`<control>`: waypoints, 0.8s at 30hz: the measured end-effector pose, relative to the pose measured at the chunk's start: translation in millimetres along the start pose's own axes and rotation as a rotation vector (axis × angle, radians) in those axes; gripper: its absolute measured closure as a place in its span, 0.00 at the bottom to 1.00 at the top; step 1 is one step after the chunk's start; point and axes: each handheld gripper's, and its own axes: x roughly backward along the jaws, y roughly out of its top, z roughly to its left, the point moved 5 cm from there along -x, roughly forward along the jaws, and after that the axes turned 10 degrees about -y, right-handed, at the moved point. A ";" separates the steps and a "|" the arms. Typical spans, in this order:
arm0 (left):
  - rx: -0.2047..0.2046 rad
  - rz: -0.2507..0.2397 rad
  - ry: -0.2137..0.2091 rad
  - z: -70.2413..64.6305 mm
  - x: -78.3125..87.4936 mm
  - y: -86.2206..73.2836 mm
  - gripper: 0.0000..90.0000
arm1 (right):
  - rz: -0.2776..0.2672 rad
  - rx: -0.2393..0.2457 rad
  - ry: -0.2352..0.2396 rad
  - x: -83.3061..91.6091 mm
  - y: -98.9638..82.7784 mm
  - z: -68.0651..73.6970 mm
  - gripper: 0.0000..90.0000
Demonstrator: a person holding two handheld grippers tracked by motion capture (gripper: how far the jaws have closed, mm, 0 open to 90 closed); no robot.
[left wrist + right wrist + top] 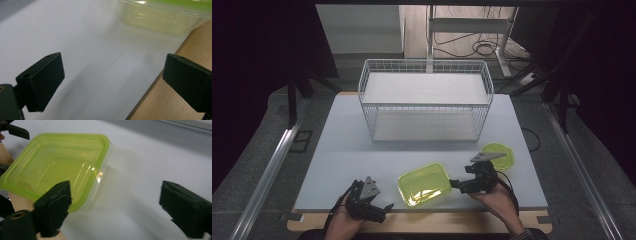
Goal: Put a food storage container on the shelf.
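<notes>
Your left tongs (382,207) sit at the near left edge of the pale grey surface (342,145), with their 2 black jaws spread wide and nothing between them. In the left gripper view those tongs (113,75) look across bare surface toward the rectangular clear plastic container with the yellow-green lid (165,17), which lies well ahead of them and untouched. The light wooden edge strip (162,105) runs under the right-hand jaw in that view.

Your right tongs (455,184) rest at the near right, pointing toward the container (424,183) from its right side. Their jaws stand open and grip nothing. In the right gripper view the tongs (113,205) straddle bare surface: the left-hand jaw overlaps the container's (55,167) near corner in the picture, but you cannot tell whether it touches it.

The container lies flat near the front edge of the surface, between your 2 hands, lid on. A second, smaller yellow-green hexagonal lidded container (499,155) sits just behind your right hand. A white wire basket-shelf with 2 tiers (426,100) stands farther back at the middle, well apart from both containers.
</notes>
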 end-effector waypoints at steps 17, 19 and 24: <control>-0.010 0.017 0.002 -0.9 -1.4 -1.2 0.05 | 0.155 -0.208 0.236 -34.5 16.8 -0.7 0.71; -0.012 0.020 0.002 -1.2 -1.7 -1.3 0.05 | 0.162 -0.216 0.246 -36.1 17.2 -0.9 0.72; -0.015 0.020 0.003 -1.4 -1.6 -1.4 0.05 | 0.199 -0.296 0.315 -40.3 19.6 -1.1 0.84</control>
